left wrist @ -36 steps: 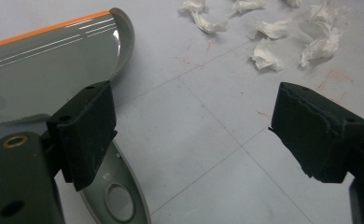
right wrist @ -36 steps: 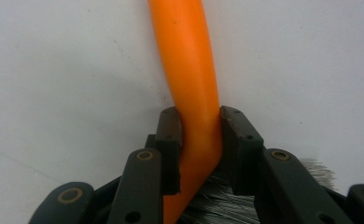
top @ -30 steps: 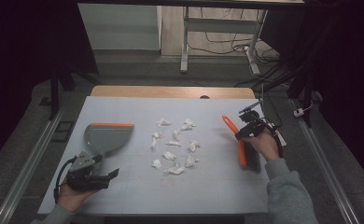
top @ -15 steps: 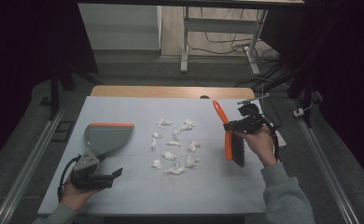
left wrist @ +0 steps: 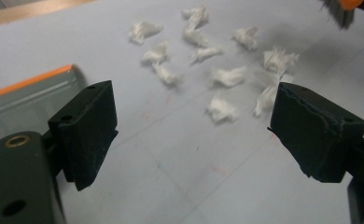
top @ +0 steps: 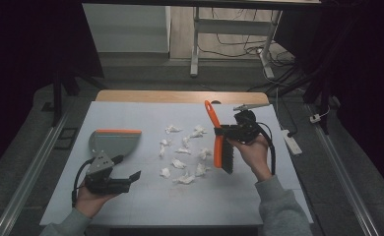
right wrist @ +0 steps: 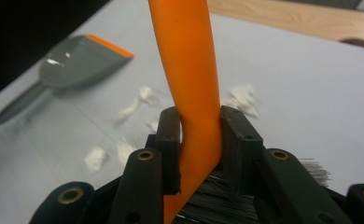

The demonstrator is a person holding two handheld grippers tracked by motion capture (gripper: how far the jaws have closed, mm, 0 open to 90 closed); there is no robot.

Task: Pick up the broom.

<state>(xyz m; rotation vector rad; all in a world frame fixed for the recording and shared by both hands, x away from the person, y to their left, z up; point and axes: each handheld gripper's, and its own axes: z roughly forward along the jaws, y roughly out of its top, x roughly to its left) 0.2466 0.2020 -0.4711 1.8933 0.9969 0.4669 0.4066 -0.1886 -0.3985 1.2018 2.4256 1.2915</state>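
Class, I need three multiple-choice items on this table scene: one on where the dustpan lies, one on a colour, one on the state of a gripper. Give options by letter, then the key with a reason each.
1. Where does the dustpan lie, in the high view?
A. Left of the paper scraps
B. Right of the scraps
C. On top of the scraps

2. What colour is the brush handle?
A. Blue
B. Orange
C. Green

3. How does the right gripper stand?
A. Open and empty
B. Shut on the dustpan
C. Shut on the brush

Key:
1 A: the dustpan lies on the table near the left gripper, with the scraps to its right.
2 B: the handle rising between the jaws in the right gripper view is orange.
3 C: both pads press on the handle, above the dark bristles.
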